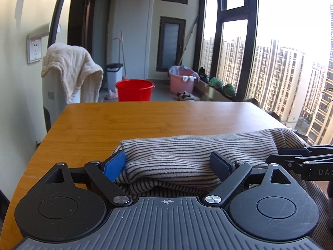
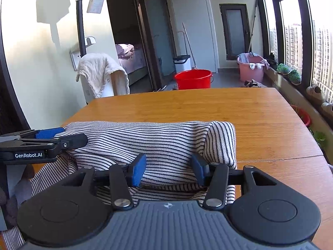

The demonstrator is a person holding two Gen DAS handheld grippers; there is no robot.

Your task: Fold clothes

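Garments: one striped garment (image 1: 187,156), folded, on the desk (image 1: 145,120).
Left gripper (image 1: 169,163): fingers spread wide, garment fold between, unclamped.
Right gripper (image 2: 169,169): fingers half-open, straddling garment edge; grip unclear.

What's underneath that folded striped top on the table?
Under the striped top's upper fold, more of the same striped fabric shows at the near edge, resting on the wooden table. Anything else beneath is covered.
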